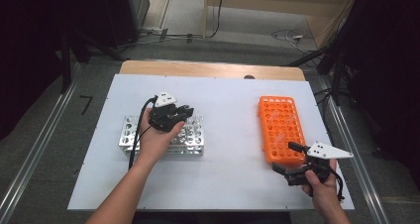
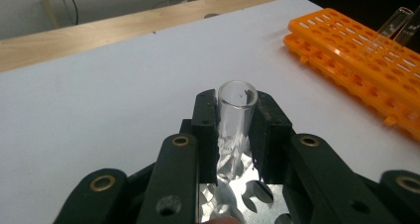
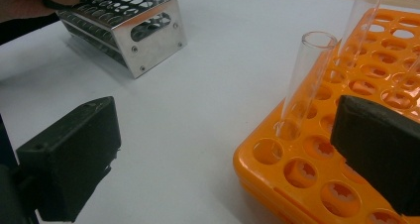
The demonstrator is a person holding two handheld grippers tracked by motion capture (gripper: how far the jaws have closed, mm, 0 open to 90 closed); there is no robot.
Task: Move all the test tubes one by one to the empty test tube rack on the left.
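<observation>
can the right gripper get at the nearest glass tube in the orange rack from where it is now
Probably yes. The right gripper sits at the near end of the orange rack, jaws wide apart, and the glass tube stands upright just ahead between them. Nothing lies in the way, though another tube stands close behind.

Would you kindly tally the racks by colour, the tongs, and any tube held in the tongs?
Metal rack: 1
Orange rack: 1
Tongs: 2, the left tongs and the right tongs
Held tube, in the left tongs: 1
Total: 5
</observation>
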